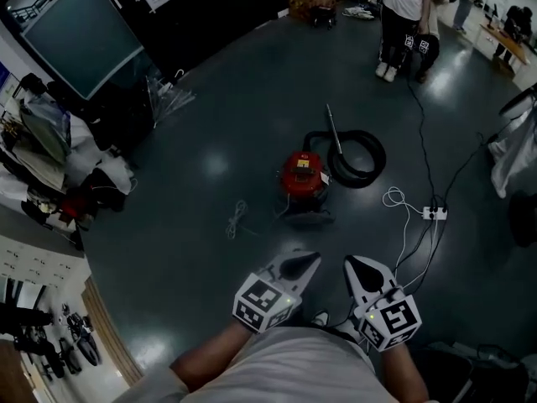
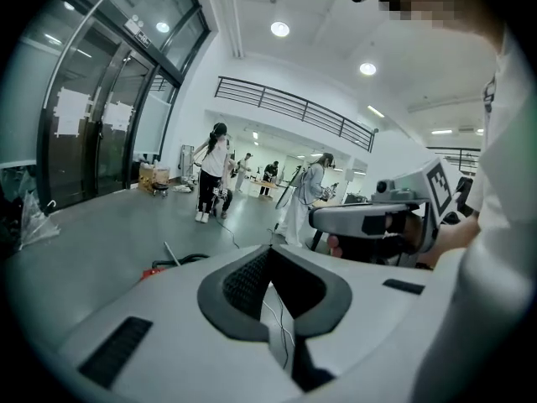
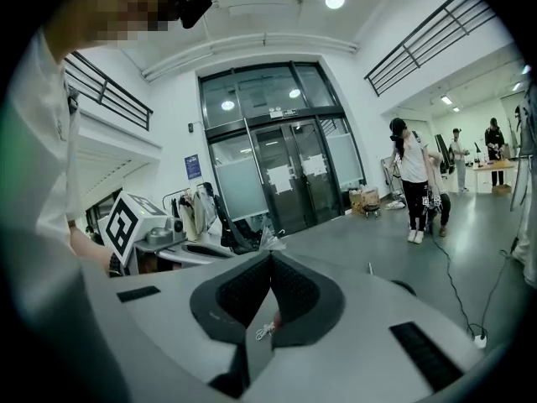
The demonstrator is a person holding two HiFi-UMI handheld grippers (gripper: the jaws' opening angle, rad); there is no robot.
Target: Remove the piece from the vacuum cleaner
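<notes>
Closest to the head camera is the person's pale shirt (image 1: 294, 368), and just beyond it the left gripper (image 1: 307, 261) and the right gripper (image 1: 352, 264) are held side by side above the dark floor (image 1: 193, 141), each with its marker cube (image 1: 264, 302) toward the body and its tips pointing away. Both are empty. In the left gripper view the dark ribbed fingers (image 2: 243, 280) are pressed together at the tips with nothing between them, and in the right gripper view the fingers (image 3: 294, 292) meet in the same way. The red vacuum cleaner (image 1: 302, 175) stands on the floor ahead of the 2 grippers, well apart from them and touched by neither. Its black hose (image 1: 362, 159) lies coiled just to its right, with the thin wand (image 1: 334, 128) slanting up out of the coil. A white power strip (image 1: 434, 213) with a looped white cable (image 1: 394, 198) lies further right, and a small white cord (image 1: 237, 219) lies to the vacuum's left. A person (image 1: 403, 15) stands at the far side of the room.
</notes>
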